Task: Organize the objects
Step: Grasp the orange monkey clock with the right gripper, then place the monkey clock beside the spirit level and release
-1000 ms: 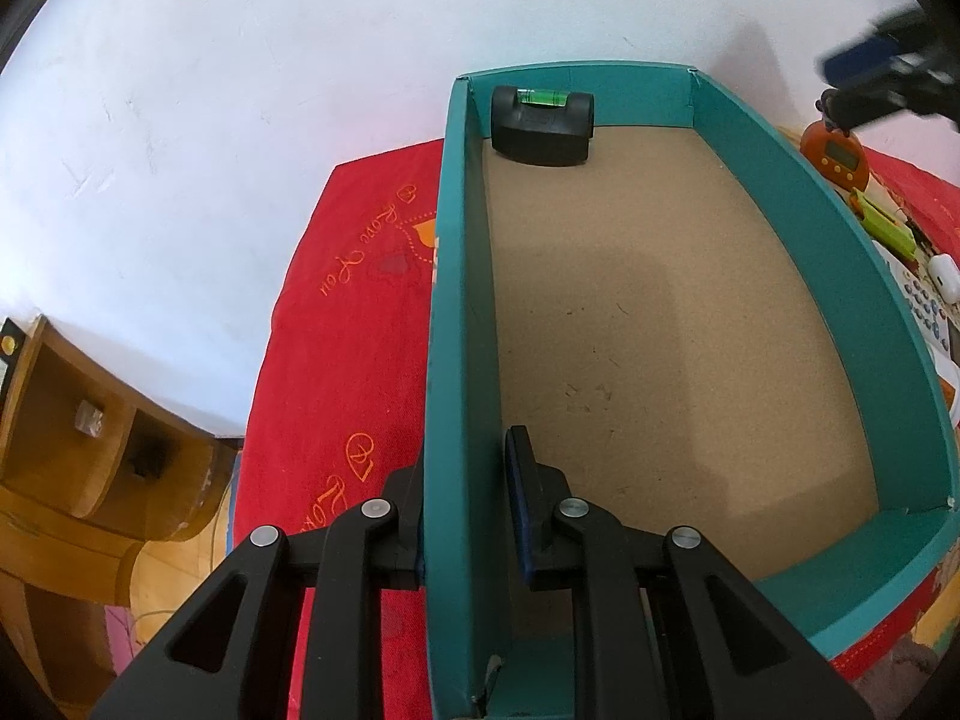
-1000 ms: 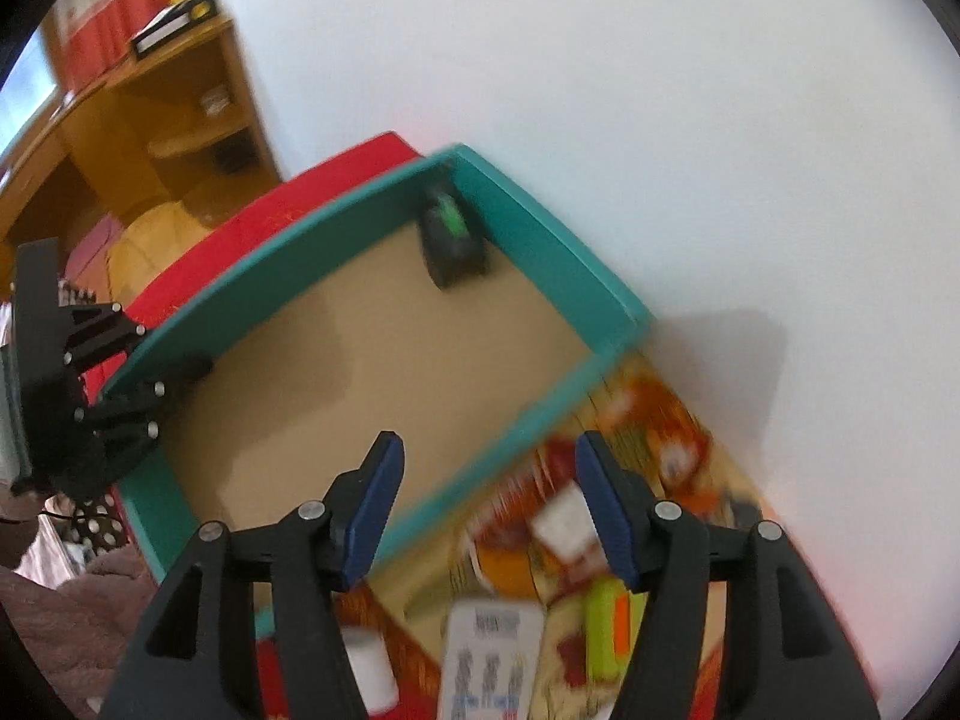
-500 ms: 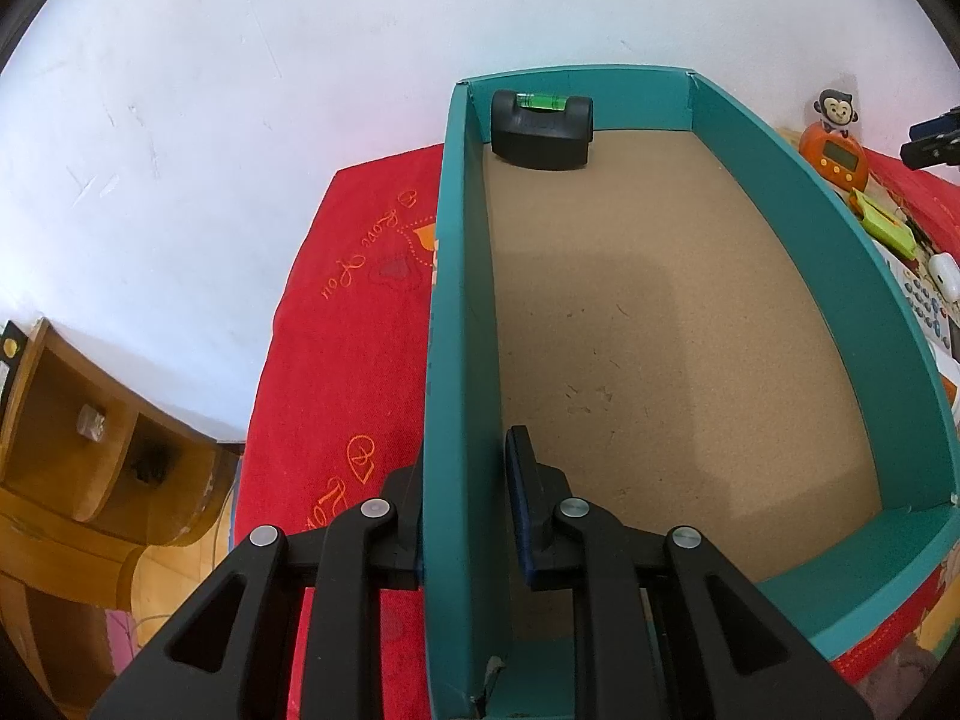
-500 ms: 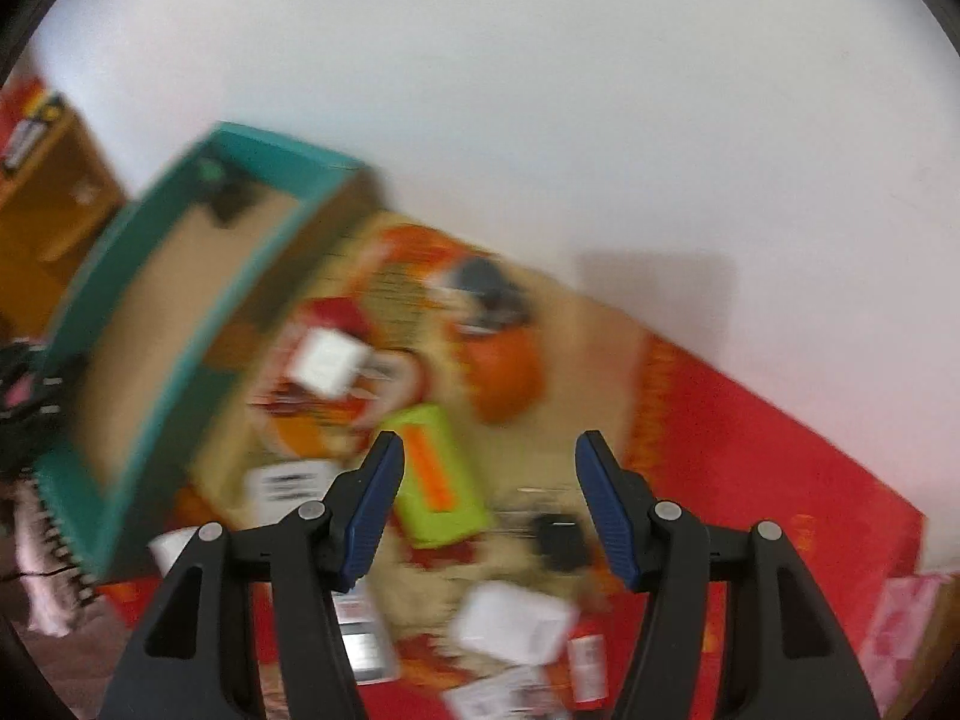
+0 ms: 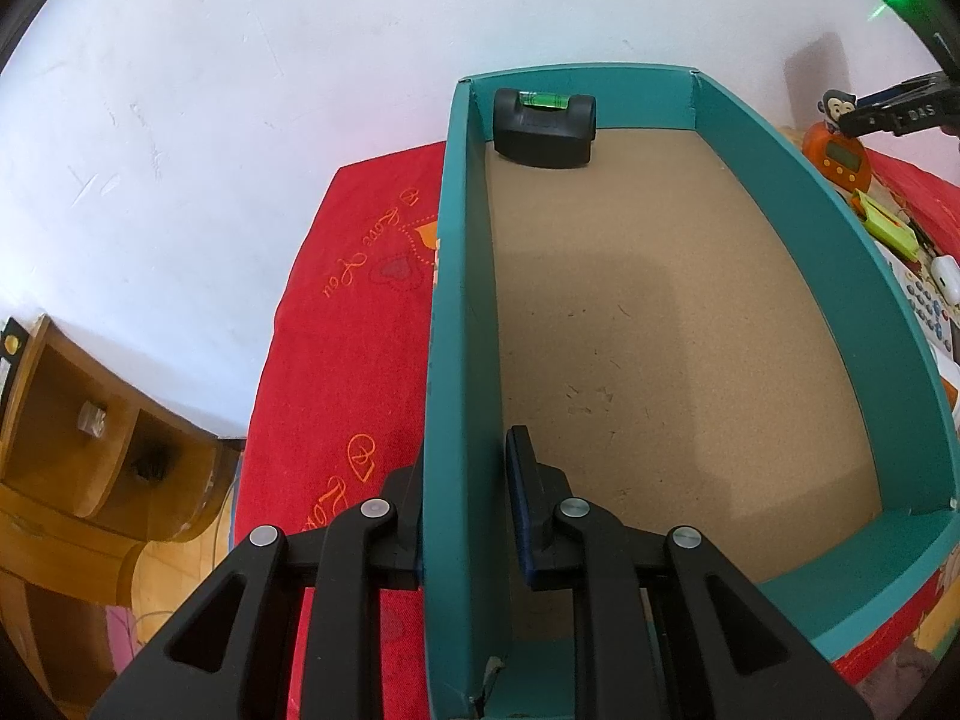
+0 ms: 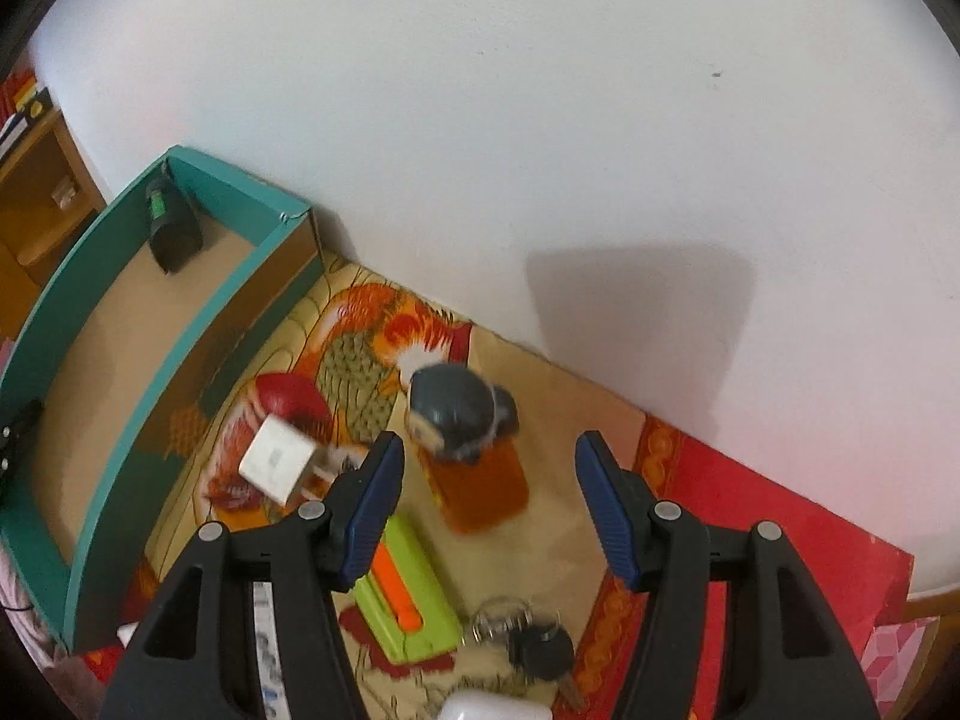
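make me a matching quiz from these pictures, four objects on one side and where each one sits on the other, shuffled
Objects:
1. black spirit level with green vial
2. orange monkey-topped timer
3. lime green box cutter
4. black-headed key on a ring

Places:
A. just ahead, between the open right fingers
B. far corner inside the teal box
C. on the cloth, beside the cutter
D. partly behind the right gripper's left finger

Pairs: 1-B, 2-A, 3-D, 4-C

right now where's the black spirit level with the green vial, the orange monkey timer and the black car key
black spirit level (image 5: 543, 132), left wrist view, front face
orange monkey timer (image 6: 480, 486), right wrist view, orange body
black car key (image 6: 540, 651), right wrist view, fob
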Action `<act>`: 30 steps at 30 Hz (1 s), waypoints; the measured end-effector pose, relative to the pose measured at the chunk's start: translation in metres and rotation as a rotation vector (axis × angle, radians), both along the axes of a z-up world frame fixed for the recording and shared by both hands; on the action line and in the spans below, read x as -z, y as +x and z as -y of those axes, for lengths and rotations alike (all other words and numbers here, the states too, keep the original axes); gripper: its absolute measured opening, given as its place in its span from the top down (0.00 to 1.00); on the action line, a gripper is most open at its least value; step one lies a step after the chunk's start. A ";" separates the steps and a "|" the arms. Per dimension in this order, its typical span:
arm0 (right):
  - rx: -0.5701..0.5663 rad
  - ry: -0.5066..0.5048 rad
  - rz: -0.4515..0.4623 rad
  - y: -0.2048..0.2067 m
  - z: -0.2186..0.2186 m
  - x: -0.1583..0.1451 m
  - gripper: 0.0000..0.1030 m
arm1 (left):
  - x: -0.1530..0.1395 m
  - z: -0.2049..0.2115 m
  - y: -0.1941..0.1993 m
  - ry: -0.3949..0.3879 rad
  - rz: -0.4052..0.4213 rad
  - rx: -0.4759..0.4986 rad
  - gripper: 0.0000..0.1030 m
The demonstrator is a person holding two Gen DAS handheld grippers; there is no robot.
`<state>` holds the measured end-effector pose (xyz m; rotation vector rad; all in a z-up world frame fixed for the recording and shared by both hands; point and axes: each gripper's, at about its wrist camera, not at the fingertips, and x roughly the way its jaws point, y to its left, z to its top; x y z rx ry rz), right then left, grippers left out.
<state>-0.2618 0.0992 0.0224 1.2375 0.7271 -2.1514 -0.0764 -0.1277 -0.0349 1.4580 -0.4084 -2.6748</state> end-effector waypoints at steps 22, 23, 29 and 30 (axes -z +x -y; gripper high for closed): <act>-0.087 -0.044 -0.063 0.010 0.017 -0.013 0.62 | 0.000 0.000 0.000 -0.004 -0.001 0.002 0.80; -0.100 -0.047 -0.071 0.013 0.019 -0.017 0.62 | 0.000 0.000 0.000 -0.005 -0.001 0.003 0.80; -0.206 -0.071 -0.116 0.034 0.052 -0.048 0.62 | 0.000 0.000 0.000 -0.005 -0.001 0.004 0.80; -0.234 -0.076 -0.123 0.039 0.062 -0.054 0.62 | 0.000 0.000 0.001 -0.005 -0.001 0.003 0.80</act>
